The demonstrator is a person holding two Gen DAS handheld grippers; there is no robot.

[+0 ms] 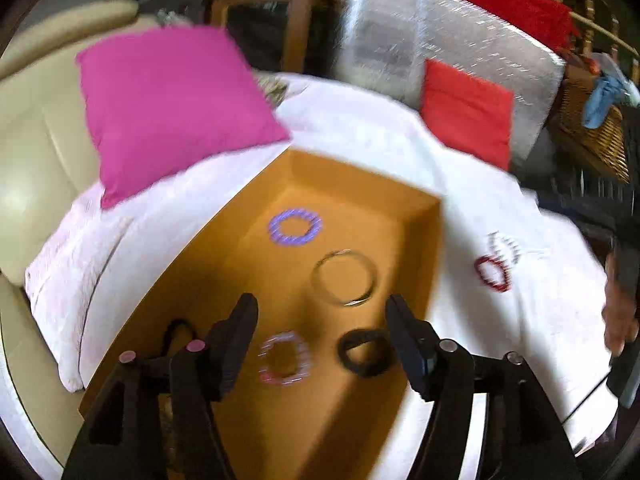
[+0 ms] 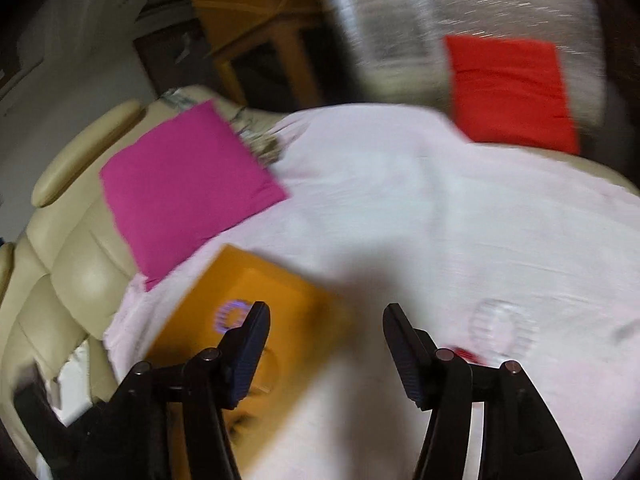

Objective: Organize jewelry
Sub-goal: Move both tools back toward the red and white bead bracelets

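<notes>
An open orange box (image 1: 416,240) lies on a white cloth. Inside lie a purple bracelet (image 1: 295,226), a thin metal bangle (image 1: 345,277), a pink-and-white bracelet (image 1: 285,357), a black band (image 1: 363,353) and a dark piece at the left (image 1: 176,330). My left gripper (image 1: 322,306) is open and empty above the box. On the cloth right of the box lie a red bracelet (image 1: 493,273) and a white one (image 1: 505,245). My right gripper (image 2: 326,314) is open and empty over the cloth; the box (image 2: 280,288), the white bracelet (image 2: 503,330) and the red one (image 2: 466,354) show blurred.
A magenta cushion (image 1: 168,104) lies behind the box on the left and a red cushion (image 1: 466,114) at the back right. A cream sofa (image 1: 28,152) is at the left. A silver wrapped panel (image 1: 440,48) and a wicker basket (image 1: 592,128) stand behind.
</notes>
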